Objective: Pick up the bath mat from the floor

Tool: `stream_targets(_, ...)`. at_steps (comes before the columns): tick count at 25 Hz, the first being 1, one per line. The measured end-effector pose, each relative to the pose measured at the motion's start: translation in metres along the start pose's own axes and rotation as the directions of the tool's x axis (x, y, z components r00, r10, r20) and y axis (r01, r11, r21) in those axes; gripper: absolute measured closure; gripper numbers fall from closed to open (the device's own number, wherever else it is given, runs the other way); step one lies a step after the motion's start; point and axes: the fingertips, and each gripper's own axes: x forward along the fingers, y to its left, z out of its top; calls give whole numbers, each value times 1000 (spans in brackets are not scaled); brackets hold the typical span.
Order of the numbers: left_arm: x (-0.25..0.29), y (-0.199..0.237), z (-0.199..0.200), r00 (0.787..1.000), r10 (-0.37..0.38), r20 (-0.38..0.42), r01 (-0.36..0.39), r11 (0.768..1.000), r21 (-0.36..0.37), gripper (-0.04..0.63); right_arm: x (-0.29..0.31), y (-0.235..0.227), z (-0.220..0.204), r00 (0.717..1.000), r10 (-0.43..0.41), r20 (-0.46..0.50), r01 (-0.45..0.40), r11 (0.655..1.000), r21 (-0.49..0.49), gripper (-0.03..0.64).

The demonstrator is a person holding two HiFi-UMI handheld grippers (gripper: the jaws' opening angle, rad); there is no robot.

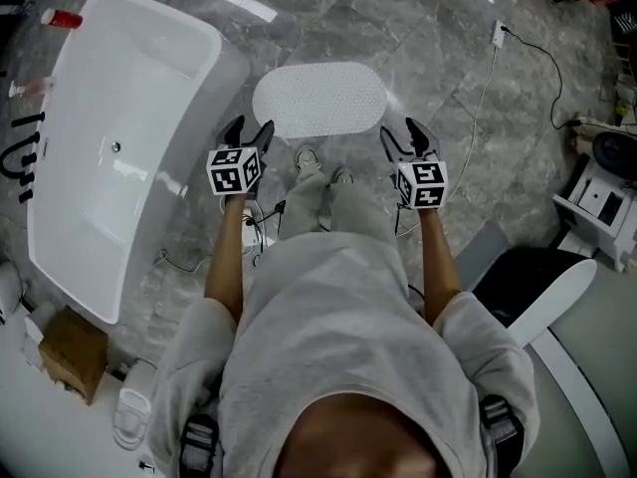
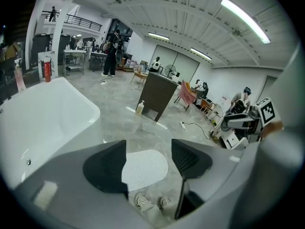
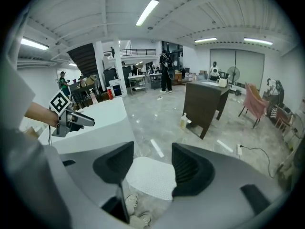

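Lying crosswise ahead on the floor (image 1: 428, 38), the bath mat (image 1: 318, 100) sits midway between your left tongs (image 1: 249, 132) and right tongs (image 1: 403, 135), both open and empty.

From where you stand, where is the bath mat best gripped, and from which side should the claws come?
Probably the near long edge of the bath mat, just ahead of the shoes. It lies flat and thin, so come down from your side, left claw toward its left end, right claw toward its right, slipping one jaw under the rim.
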Motion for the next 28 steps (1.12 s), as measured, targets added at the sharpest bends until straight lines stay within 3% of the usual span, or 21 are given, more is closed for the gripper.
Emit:
stream_targets(12,28,8,-60,997,46,-63,-49,998,-41,301,38,-18,-67,996,48,-79,-45,998,44,359)
stream_targets(20,62,19,-84,992,119,-46,-122,990,-74,301,80,-48,-113,993,77,-93,-72,996,51,359)
stream_targets(28,109,33,-112,987,153,-52,-156,986,-56,301,113,-78,-166,990,86,-115,-78,994,72,359)
